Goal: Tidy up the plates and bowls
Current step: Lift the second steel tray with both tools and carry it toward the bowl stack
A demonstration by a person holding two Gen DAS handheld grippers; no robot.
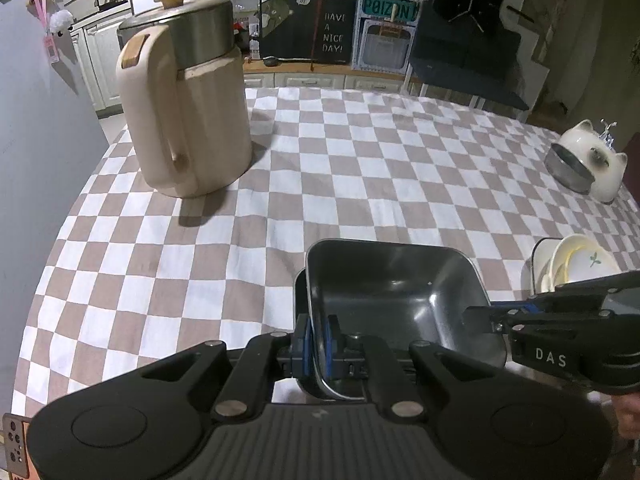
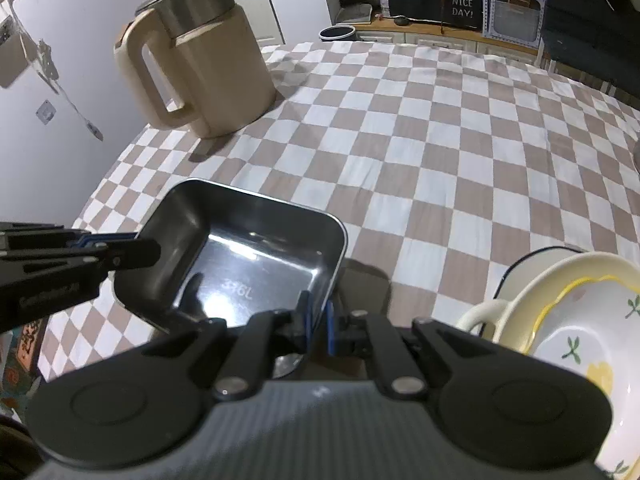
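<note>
checkered tablecloth [image 1: 280,168] beneath upright steel tray [image 1: 392,292], both jaws clamping opposite rims.

Home kitchen: white cabinets [image 1: 100,52], checkered tablecloth [image 1: 360,168].

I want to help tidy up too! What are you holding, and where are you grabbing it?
Both tools hold one square metal tray: the left tool pinches its near wall, the right tool pinches the opposite wall.

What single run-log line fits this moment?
left gripper: shut on square steel tray rim | right gripper: shut on opposite rim | cream plates stacked right
</note>
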